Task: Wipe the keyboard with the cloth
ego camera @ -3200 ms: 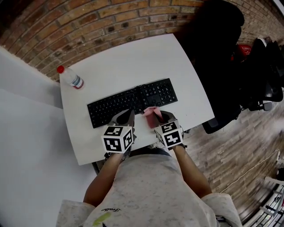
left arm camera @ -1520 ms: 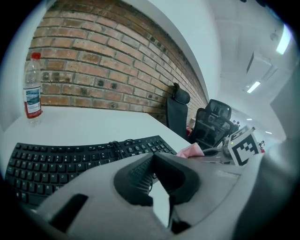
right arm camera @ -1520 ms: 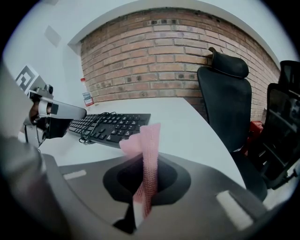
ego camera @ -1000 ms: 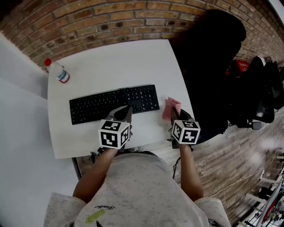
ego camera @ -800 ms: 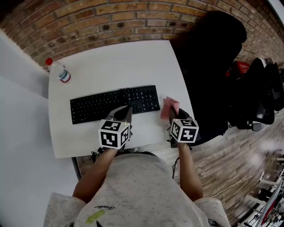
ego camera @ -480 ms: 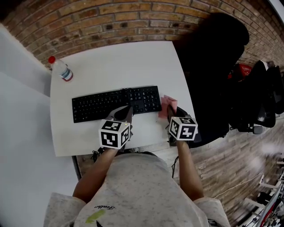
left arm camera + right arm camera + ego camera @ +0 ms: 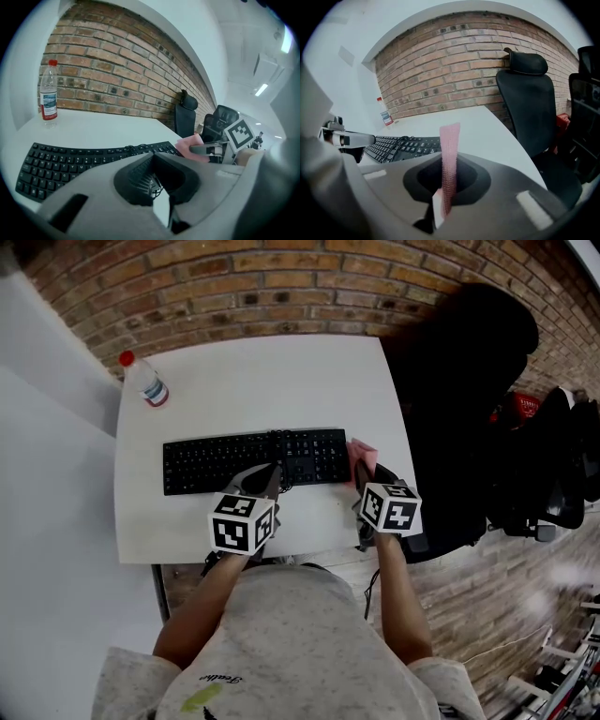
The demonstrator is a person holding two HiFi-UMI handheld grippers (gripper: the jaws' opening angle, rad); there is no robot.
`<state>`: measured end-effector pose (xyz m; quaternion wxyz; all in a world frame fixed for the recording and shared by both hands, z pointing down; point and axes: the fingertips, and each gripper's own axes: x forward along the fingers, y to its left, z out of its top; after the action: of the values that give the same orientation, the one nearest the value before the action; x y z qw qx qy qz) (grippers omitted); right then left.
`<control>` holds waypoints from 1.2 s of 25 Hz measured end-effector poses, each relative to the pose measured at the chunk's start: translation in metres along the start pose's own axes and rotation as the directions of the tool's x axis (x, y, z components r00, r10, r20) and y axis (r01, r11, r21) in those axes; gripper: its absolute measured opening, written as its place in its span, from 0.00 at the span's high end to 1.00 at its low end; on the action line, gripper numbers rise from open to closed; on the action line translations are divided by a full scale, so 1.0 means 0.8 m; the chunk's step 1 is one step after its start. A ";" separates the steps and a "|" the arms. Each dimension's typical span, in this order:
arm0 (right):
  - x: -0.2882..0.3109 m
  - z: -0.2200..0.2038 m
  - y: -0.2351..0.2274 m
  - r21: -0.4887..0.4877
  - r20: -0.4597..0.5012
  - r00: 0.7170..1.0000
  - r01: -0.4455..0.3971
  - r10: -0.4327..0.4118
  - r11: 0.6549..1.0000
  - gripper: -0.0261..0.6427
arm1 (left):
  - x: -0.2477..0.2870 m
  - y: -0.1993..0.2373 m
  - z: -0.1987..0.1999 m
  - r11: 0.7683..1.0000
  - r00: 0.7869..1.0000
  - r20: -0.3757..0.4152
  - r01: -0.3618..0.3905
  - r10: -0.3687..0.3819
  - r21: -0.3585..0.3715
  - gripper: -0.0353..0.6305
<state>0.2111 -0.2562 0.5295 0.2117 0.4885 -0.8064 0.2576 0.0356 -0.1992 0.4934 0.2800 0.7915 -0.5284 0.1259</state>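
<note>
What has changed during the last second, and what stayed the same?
The right gripper, shut on the pink cloth, moved left, from beside the keyboard to its right end. The left gripper stayed shut at the keyboard's front edge; the bottle did not move.

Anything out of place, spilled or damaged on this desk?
Nothing stands out. The keyboard lies flat on the table, the capped bottle stands upright, and the right gripper is shut on the pink cloth by the keyboard's right end.
</note>
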 end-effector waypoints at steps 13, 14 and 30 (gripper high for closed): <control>0.031 0.027 0.015 -0.079 -0.015 0.999 -0.045 0.044 0.996 0.93 | -0.015 0.033 0.012 0.997 0.997 0.047 -0.064 0.066 -0.039 0.95; 0.033 0.030 0.015 -0.084 -0.016 0.999 -0.048 0.046 0.995 0.93 | -0.016 0.035 0.013 0.997 0.996 0.049 -0.069 0.071 -0.042 0.95; 0.064 0.066 0.016 -0.154 -0.025 0.998 -0.066 0.062 0.986 0.93 | -0.028 0.068 0.023 0.989 0.989 0.077 -0.122 0.128 -0.078 0.95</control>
<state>0.1726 -0.3191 0.5161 0.2488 0.4417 -0.8370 0.2059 -0.0245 -0.2078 0.4840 0.2785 0.7505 -0.5923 0.0915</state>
